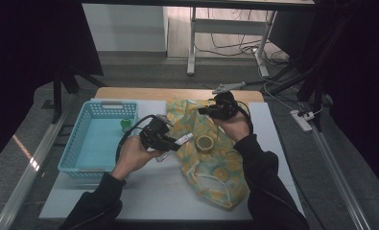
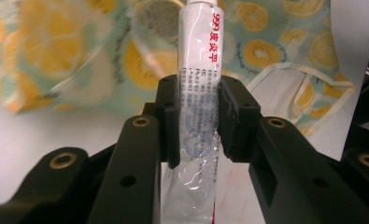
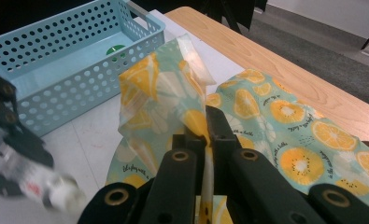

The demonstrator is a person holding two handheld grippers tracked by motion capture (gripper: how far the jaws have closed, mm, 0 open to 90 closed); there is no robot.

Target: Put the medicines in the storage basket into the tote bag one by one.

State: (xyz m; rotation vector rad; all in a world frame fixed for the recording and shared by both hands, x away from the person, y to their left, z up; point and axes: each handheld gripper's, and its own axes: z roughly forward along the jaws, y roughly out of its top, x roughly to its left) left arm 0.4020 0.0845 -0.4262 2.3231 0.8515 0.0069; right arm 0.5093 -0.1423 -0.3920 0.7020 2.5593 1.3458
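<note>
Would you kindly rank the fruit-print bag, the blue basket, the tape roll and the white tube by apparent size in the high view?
1. Fruit-print bag and blue basket: too alike to rank.
2. Tape roll and white tube: both small and alike; the tube is partly hidden in the left gripper.

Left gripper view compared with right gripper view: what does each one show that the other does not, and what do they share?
Left gripper view: the left gripper shut on a white tube, with red and blue print readable on the tube.

Right gripper view: the right gripper pinching an edge of the fruit-print bag, the blue basket holding a small green item, and the wooden table edge.

Both: the fruit-print bag, the tube, the white tabletop.
</note>
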